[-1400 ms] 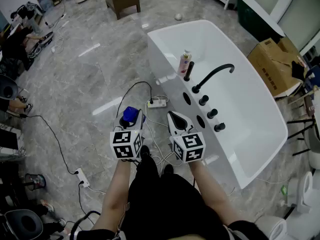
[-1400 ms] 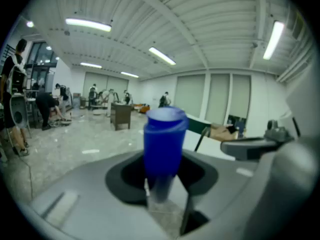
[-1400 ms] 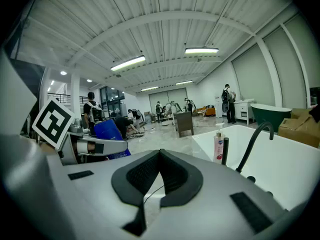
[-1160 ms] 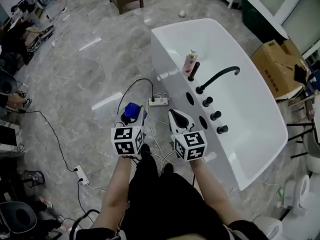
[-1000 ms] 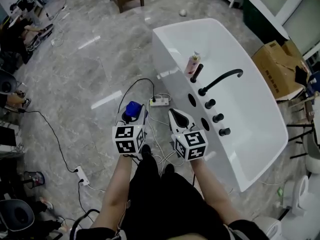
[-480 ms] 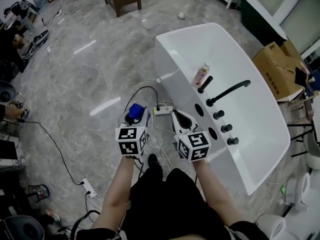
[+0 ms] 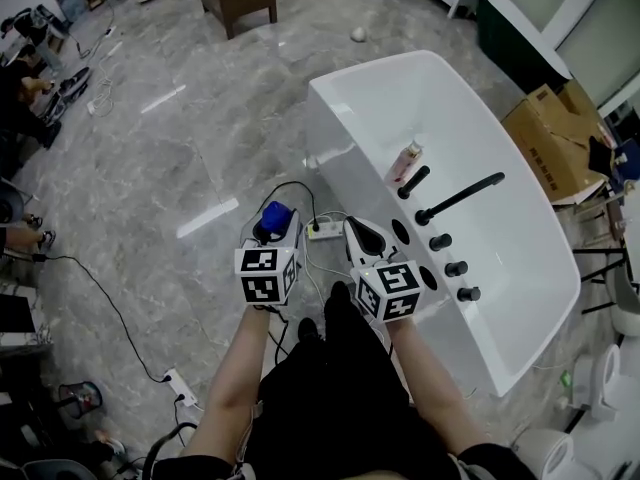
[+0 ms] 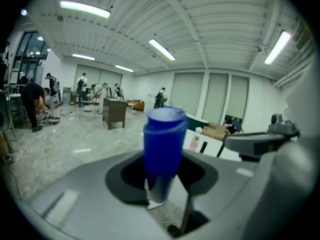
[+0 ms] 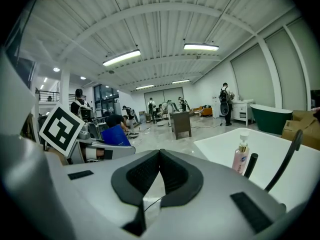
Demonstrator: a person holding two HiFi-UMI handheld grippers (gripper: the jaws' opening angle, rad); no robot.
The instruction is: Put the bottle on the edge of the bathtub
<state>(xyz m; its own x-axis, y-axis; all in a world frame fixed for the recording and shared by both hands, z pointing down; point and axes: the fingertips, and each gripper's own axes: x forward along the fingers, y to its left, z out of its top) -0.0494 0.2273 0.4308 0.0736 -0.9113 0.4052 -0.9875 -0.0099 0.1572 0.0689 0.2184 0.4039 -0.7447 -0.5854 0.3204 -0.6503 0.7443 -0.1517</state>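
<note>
Now the left gripper is closed partway on a blue bottle. In the left gripper view the blue bottle stands up straight between the two jaws, with its cap on top. The bottle is not on the bathtub. It is out over the grey floor, off the tub's long side.

The right gripper is closer to the bathtub than the left one, just beside that same long side. In the right gripper view its jaws are shut, with their tips touching. It has nothing in it.

A pink bottle stands on the near edge of the bathtub. A black tap stands just beside the pink bottle on that edge and reaches over the inside of the tub. Three black knobs sit in a row on the same edge, past the tap.

A white power strip lies on the floor close to the bathtub's side, between the two grippers. A cardboard box sits on the far side of the bathtub.
</note>
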